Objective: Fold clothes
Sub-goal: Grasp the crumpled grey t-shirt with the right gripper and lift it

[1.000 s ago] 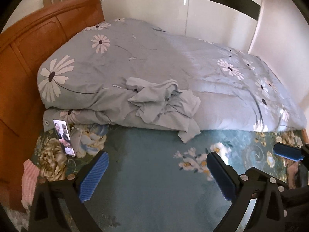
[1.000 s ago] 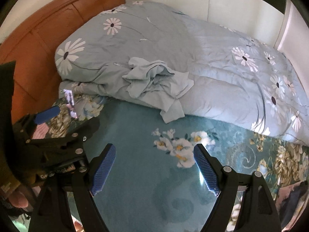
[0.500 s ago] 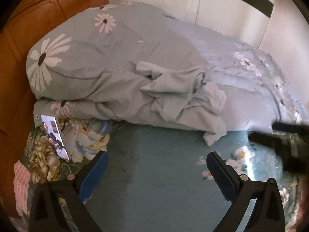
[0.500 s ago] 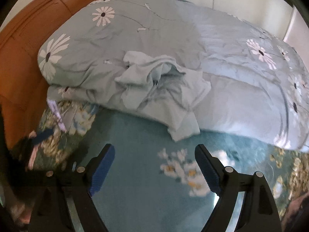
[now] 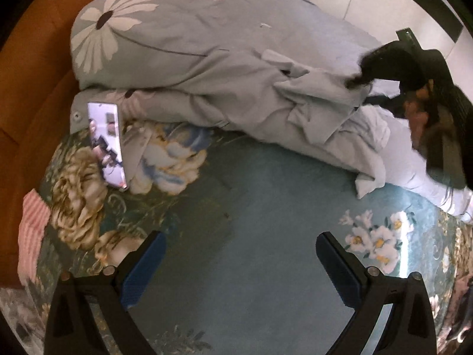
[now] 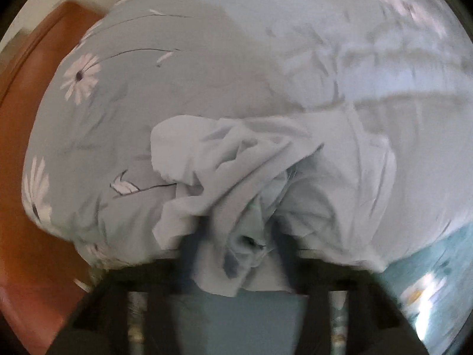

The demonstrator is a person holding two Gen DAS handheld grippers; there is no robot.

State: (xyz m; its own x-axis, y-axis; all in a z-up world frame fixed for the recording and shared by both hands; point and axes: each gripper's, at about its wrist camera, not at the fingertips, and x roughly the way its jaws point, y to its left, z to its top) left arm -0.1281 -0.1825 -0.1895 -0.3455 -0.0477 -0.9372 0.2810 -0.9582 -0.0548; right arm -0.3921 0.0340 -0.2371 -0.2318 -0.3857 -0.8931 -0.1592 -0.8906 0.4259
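A crumpled pale grey-blue garment (image 5: 319,109) lies on the front slope of the folded daisy-print duvet (image 5: 183,44). My left gripper (image 5: 239,269) is open and empty, low over the teal floral bedsheet (image 5: 251,201), well short of the garment. My right gripper (image 6: 239,242) is pushed into the garment (image 6: 266,159); a bunch of cloth sits between its fingers, which are blurred and part-hidden. In the left wrist view the right gripper (image 5: 366,88) shows as a dark shape at the garment's upper right.
A phone (image 5: 106,145) with a lit screen leans against the duvet at the left. The orange wooden headboard (image 5: 26,68) runs along the left. A pink striped cloth (image 5: 32,230) lies at the bed's left edge. White wall panels (image 5: 378,9) stand behind.
Both grippers moved forward toward the duvet. The right gripper travelled far in, reached the garment and now has cloth between its fingers. The left gripper stayed open.
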